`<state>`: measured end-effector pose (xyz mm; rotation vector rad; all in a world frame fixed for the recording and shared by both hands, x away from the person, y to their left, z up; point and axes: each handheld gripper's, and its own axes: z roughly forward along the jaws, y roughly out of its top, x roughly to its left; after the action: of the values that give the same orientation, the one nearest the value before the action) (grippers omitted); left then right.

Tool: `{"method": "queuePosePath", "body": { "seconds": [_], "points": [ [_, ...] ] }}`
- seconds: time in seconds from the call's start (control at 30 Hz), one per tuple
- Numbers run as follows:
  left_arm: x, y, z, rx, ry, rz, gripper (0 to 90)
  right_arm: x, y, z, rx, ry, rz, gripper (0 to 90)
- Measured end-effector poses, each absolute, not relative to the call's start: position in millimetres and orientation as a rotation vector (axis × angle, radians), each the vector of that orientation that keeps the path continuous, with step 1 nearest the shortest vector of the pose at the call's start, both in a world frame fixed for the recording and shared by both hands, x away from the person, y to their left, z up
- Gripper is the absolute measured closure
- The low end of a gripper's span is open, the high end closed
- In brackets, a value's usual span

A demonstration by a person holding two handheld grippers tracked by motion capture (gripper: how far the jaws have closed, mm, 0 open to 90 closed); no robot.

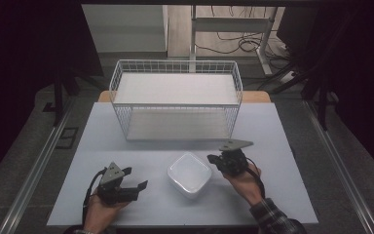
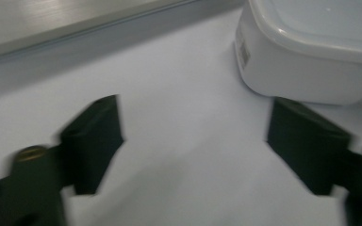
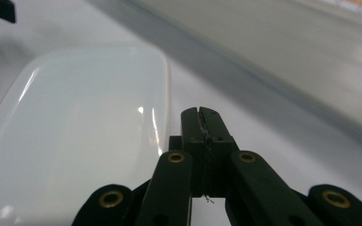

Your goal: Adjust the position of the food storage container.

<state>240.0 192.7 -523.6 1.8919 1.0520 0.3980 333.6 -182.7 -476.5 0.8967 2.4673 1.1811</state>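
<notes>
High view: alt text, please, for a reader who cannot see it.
A white lidded container sits on a pale table between two hand-held claws: the left claw open, the right claw shut beside it. A white wire basket stands behind.

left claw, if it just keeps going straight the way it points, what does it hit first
Probably the white lidded container. The left claw stands open over bare table, and the container sits ahead toward its right jaw, so that jaw would likely meet the container's side wall first. Depth is hard to judge.
</notes>
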Motion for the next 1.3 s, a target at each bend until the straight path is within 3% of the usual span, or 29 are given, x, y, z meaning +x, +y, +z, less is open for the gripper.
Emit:
{"method": "queuePosePath", "body": {
  "seconds": [0.2, 0.37, 0.5, 0.8, 1.0, 1.3],
  "points": [
    [275, 181, -522, 1.906, 1.004, 0.34, 67.7, 297, -216, -482, 1.008, 2.461, 1.203, 89.0],
    [302, 155, -525, 1.964, 0.934, 0.303, 85.2, 283, -208, -492, 1.029, 2.547, 1.184, 89.0],
    [312, 135, -528, 1.995, 0.897, 0.267, 88.3, 283, -197, -496, 0.997, 2.586, 1.166, 89.0],
    [298, 129, -525, 2.066, 0.841, 0.26, 88.9, 293, -191, -500, 0.98, 2.582, 1.141, 88.9],
    [277, 135, -524, 2.038, 0.88, 0.221, 88.9, 305, -187, -501, 0.971, 2.576, 1.171, 88.9],
    [243, 130, -520, 2.059, 0.906, 0.297, 88.8, 316, -175, -501, 0.929, 2.592, 1.157, 88.9]
  ]
}}
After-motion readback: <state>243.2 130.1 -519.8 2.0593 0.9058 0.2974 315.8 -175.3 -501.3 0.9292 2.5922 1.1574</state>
